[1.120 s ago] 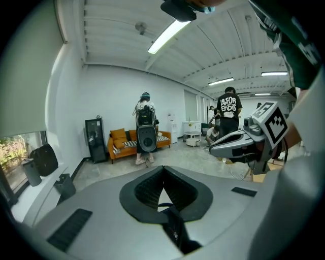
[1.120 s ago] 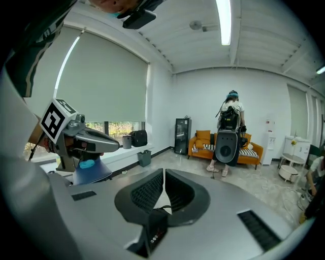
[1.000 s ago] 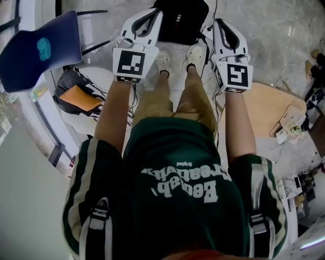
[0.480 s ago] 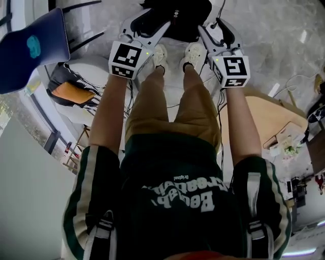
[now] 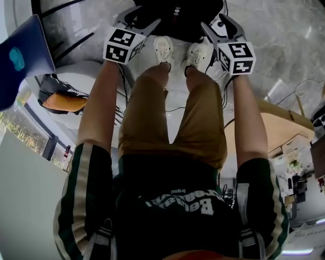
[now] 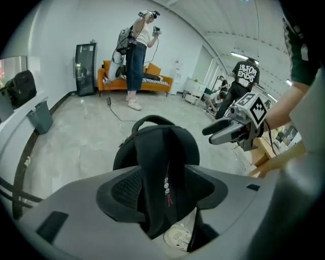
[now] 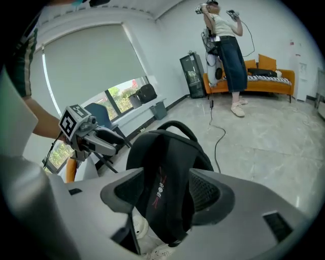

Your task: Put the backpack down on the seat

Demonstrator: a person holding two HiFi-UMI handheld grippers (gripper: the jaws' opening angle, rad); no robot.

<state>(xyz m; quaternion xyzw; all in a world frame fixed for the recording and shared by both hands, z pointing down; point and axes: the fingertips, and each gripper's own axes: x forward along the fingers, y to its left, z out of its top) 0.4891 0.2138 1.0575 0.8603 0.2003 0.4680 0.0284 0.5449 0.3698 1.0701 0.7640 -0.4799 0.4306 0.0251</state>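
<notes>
Release step, by the look of it. Black backpack [image 5: 177, 15] upright just beyond the shoes [image 5: 163, 50]; no telling whether a seat bears it, since nothing beneath shows. One shoulder strap [image 6: 158, 213] between the fingers [image 6: 124, 190] of the left gripper [image 6: 162, 185], the other strap [image 7: 165, 218] inside the right gripper [image 7: 167, 195]. Opening on both sides, spread wide, not pinching either strap. Next: draw both back and upward, clear of the straps without snagging, then check that the backpack stands alone.

Black backpack [image 5: 185, 23] stands upright, handle arched on top, strap hanging
</notes>
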